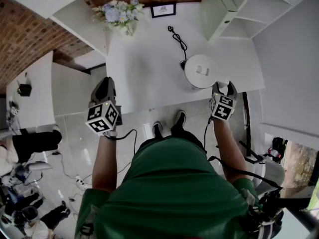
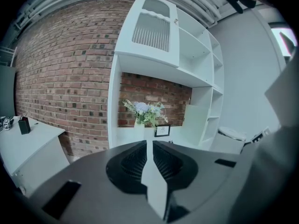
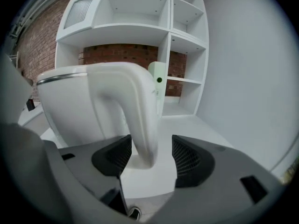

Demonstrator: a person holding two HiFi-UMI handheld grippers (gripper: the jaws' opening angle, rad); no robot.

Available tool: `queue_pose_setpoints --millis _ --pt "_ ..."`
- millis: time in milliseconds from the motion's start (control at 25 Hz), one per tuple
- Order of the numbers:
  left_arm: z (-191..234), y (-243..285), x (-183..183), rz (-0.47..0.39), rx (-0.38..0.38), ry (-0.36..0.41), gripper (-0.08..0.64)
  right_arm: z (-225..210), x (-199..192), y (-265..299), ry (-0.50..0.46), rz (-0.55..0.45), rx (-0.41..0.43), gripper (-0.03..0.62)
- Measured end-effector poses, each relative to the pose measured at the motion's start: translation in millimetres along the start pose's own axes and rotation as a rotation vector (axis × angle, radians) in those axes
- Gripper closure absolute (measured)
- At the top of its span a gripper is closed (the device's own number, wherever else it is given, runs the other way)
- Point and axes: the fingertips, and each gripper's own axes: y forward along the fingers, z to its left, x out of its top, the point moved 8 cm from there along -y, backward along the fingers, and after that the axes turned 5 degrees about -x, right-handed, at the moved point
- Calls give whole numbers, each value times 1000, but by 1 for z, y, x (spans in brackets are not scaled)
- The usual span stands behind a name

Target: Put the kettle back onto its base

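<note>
The white kettle (image 1: 199,69) stands near the right front corner of the white table (image 1: 144,73). A dark bit of its base (image 1: 183,63) peeks out at its left edge, where the black cord (image 1: 178,40) ends. My right gripper (image 1: 223,87) sits just right of the kettle. In the right gripper view the curved handle (image 3: 135,101) passes between the open jaws of the right gripper (image 3: 151,141), close to the left pad, with a gap to the right pad. The left gripper (image 1: 105,83) hovers at the table's front left edge, and in its own view the left gripper (image 2: 150,143) is shut on nothing.
A vase of flowers (image 1: 118,13) and a small framed picture (image 1: 163,10) stand at the back of the table. White shelves (image 1: 234,9) rise at the right rear. A second white desk (image 1: 30,91) lies to the left.
</note>
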Motion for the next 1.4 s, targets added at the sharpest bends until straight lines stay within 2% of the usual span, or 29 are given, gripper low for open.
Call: queue_pose_setpoints --millis 240,520,640,720,920,1080,1400 --pt "8 -7 1 -11 -4 1 508 1 -8 -18 21 -15 10 324" --pt "8 -11 2 -32 -35 -3 508 -1 4 -52 -1 -106 32 324" --pt "9 -13 2 -41 -49 -6 508 -6 9 -73 20 -164 35 327" --pt "10 -14 2 -47 -60 -8 508 -15 17 -89 42 -209 17 364" --pt "10 -19 3 -64 -85 -15 508 -38 44 -123 104 -323 -9 531" --pt "6 -26 8 -86 -107 -10 508 -50 70 -153 133 -425 1 563" --pt "3 -59 39 -188 -122 33 508 -43 127 -207 69 -605 65 571"
